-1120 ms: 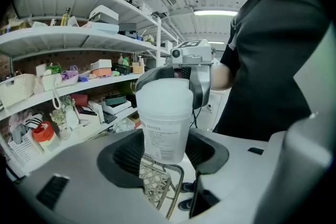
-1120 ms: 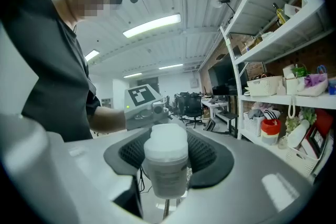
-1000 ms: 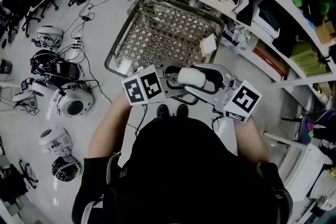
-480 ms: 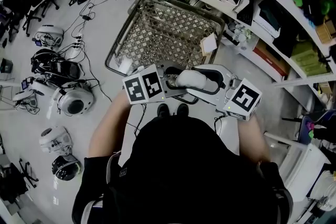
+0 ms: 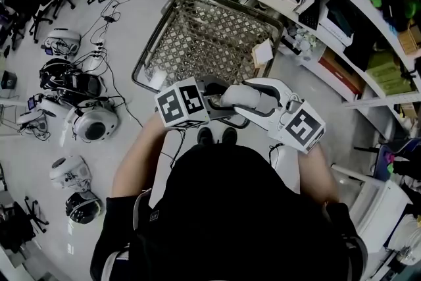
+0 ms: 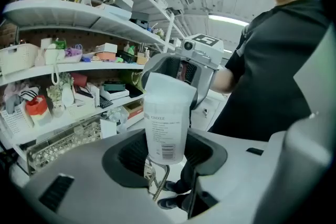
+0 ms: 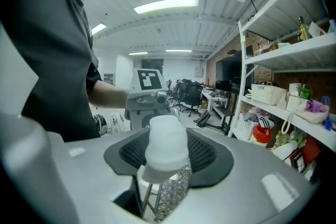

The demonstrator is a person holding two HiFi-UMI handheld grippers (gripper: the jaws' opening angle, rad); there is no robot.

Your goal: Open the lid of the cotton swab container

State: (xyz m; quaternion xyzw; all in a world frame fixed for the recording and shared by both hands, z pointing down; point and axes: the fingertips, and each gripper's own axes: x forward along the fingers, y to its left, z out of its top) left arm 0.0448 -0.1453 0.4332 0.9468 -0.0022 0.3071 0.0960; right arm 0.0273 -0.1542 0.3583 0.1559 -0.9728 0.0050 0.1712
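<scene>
Left gripper view: left gripper (image 6: pixel 166 155) tight on container (image 6: pixel 166 120); right gripper (image 7: pixel 167 157) tight on lid (image 7: pixel 167 136)

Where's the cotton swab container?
The container sits centre of the head view, gripped between the left gripper and right gripper, over the near rim of the cart.

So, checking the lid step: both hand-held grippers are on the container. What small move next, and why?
Probably ease the right hand-held gripper away, twisting slightly: it clamps the lid, which looks still seated, while the left hand-held gripper holds the cotton swab container by its labelled body.
</scene>
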